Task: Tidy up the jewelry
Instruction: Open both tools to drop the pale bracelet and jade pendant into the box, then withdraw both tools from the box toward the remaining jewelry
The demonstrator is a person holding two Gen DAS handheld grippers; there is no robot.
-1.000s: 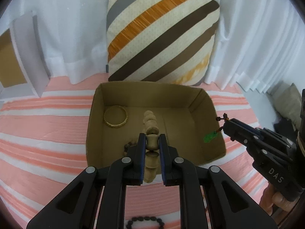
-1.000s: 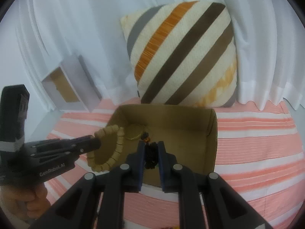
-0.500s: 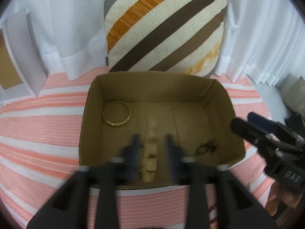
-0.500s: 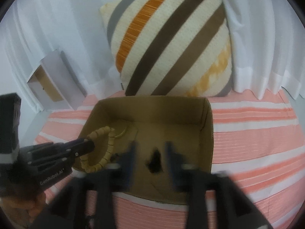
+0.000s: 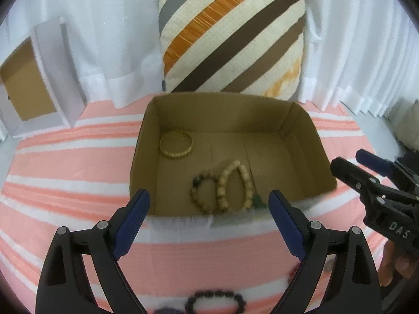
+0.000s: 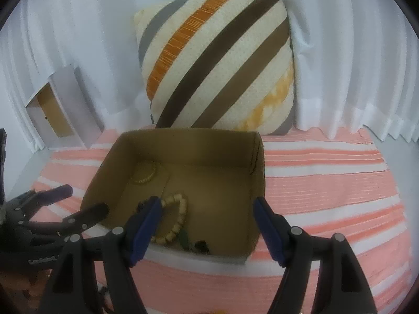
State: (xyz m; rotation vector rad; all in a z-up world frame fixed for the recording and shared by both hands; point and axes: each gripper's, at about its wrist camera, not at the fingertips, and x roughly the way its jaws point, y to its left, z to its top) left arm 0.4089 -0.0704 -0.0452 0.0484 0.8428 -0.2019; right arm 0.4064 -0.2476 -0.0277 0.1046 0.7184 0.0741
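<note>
An open cardboard box (image 5: 146, 141) (image 6: 259, 172) sits on the striped cloth. Inside lie a gold bangle (image 5: 176, 144) (image 6: 144, 176), a tan wooden bead bracelet (image 5: 233, 185) (image 6: 175, 218), a smaller mixed bead bracelet (image 5: 203, 195) and a green pendant piece (image 5: 258, 201) (image 6: 184, 238). My left gripper (image 5: 209, 206) is open and empty just in front of the box; it also shows in the right wrist view (image 6: 86, 201). My right gripper (image 6: 207, 209) is open and empty over the box's near edge; it also shows in the left wrist view (image 5: 353, 163).
A striped cushion (image 5: 233, 36) (image 6: 217, 62) leans on white curtains behind the box. A white box with a brown inside (image 5: 34, 83) (image 6: 60, 107) stands at the back left. A dark bead bracelet (image 5: 216, 302) lies on the pink and white striped cloth (image 5: 65, 162) near me.
Both grippers have opened and pulled back. The tan bead bracelet left my left gripper and the pendant piece left my right gripper; both now lie in the box.
</note>
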